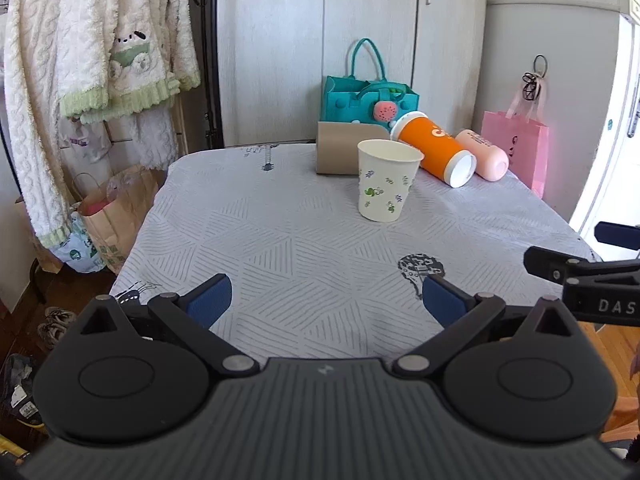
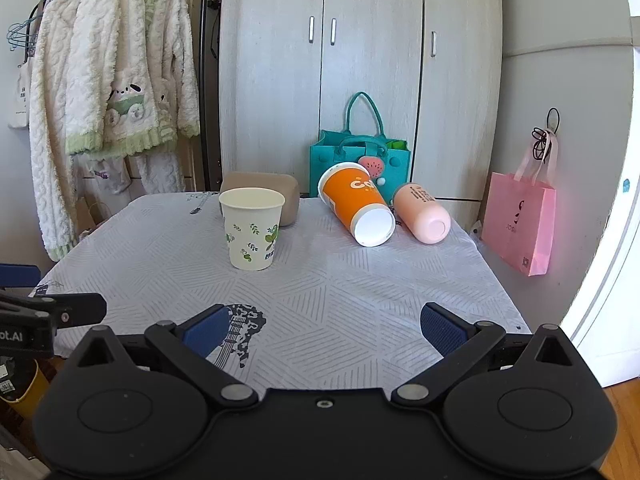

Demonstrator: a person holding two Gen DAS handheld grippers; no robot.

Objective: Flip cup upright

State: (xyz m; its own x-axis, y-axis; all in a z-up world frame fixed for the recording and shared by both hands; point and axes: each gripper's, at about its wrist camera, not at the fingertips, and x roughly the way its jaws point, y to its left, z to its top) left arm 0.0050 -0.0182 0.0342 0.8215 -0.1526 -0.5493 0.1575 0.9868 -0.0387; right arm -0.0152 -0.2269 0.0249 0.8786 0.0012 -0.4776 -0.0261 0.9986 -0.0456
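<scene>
Orange cylindrical paper cup (image 2: 356,208) lies sideways near table's (image 2: 360,300) far edge, touching the pink bottle (image 2: 422,216); both grippers (image 1: 326,300) (image 2: 322,326) gape wide, empty; a clumsy grasp risks rolling it off.

Table (image 2: 360,300) had grey patterned cloth w/ guitar print (image 2: 240,332). On it I saw: white paper cup (image 2: 251,234) upright; tan box (image 2: 280,194) behind; orange cup (image 2: 356,208) & pink bottle (image 2: 422,214) on sides, touching.

White paper cup (image 2: 252,234) with green leaf print stands upright, mouth up, ahead-left of right gripper (image 2: 326,326).
</scene>
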